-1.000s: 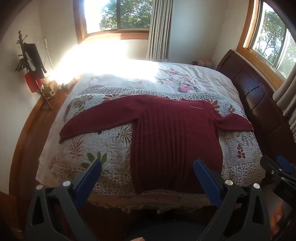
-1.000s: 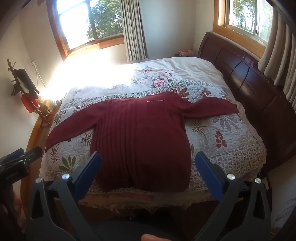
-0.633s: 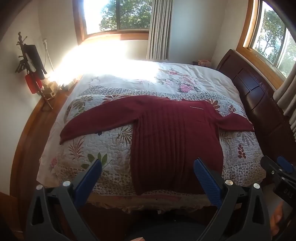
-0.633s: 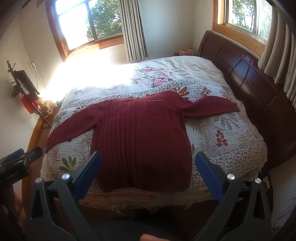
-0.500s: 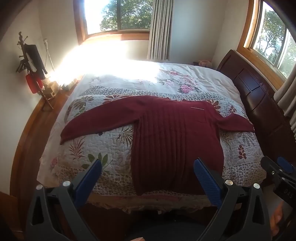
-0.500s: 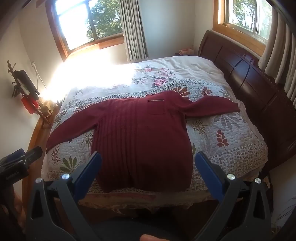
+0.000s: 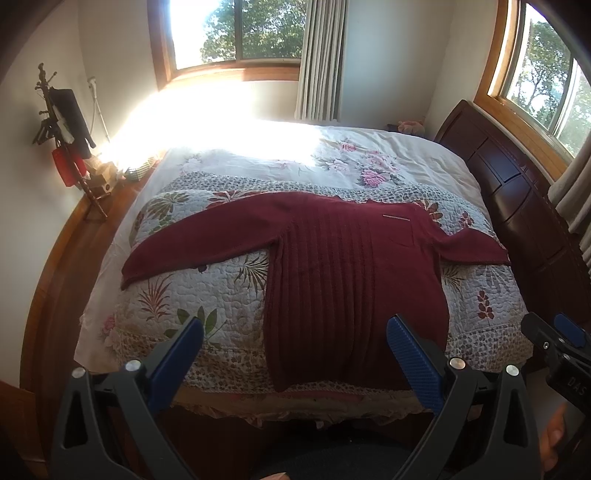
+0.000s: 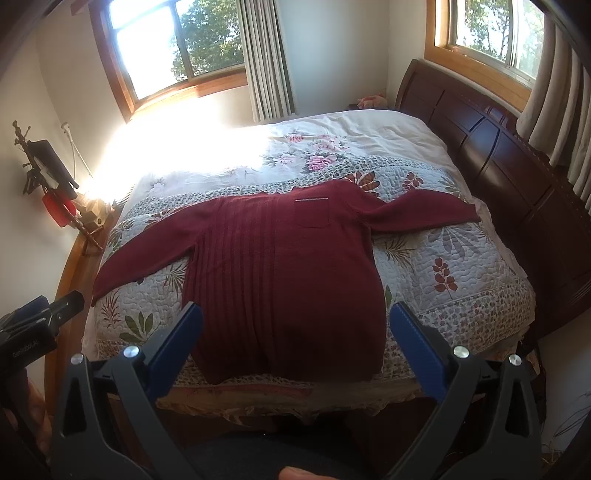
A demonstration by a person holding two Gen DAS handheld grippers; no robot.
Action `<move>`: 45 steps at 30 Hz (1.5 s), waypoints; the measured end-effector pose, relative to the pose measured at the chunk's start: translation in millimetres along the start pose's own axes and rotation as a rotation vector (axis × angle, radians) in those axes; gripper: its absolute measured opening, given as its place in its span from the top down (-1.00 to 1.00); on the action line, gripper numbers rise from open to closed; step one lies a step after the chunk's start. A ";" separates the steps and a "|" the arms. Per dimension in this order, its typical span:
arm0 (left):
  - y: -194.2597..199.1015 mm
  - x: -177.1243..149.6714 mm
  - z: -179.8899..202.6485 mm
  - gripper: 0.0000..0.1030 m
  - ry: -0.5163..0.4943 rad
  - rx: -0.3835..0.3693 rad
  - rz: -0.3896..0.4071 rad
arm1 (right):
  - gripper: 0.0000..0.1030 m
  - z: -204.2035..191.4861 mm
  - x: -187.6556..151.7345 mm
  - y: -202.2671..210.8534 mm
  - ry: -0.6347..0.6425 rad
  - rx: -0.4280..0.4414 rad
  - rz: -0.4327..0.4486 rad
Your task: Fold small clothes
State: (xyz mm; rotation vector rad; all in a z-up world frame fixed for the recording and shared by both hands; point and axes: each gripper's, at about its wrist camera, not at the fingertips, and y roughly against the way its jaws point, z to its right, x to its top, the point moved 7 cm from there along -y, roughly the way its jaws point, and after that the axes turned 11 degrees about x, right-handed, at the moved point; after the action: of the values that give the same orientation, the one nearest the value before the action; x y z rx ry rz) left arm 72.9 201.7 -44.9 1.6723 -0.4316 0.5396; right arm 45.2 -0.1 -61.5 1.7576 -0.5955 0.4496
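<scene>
Both tools, left tool (image 7: pixel 295 345) and right tool (image 8: pixel 295 321), gape short of the flat sweater (image 8: pixel 288 273).

Hard daylight pours in through the far window (image 7: pixel 236 33) and burns out the wall below it and the bed's (image 7: pixel 332 155) far left corner to plain white in both my views. A second window (image 8: pixel 491 33) above the headboard (image 8: pixel 517 166) is bright too. The near edge of the bed and the floor under it lie dim. The sweater (image 8: pixel 288 273) reads evenly, ribs sharp. My fingers (image 7: pixel 413 354) sit in shade, crisp, not blurred. Fisheye bends the walls and frames, and the picture corners go black.
</scene>
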 end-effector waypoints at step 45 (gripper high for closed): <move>-3.5 5.2 -8.4 -0.93 0.002 0.008 0.012 | -0.95 -2.3 3.6 -3.8 -0.003 -0.003 -0.005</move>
State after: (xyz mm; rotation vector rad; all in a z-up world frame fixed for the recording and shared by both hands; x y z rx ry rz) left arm 78.3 210.6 -43.7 1.6778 -0.4388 0.5522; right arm 50.3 2.3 -61.8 1.7567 -0.5934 0.4423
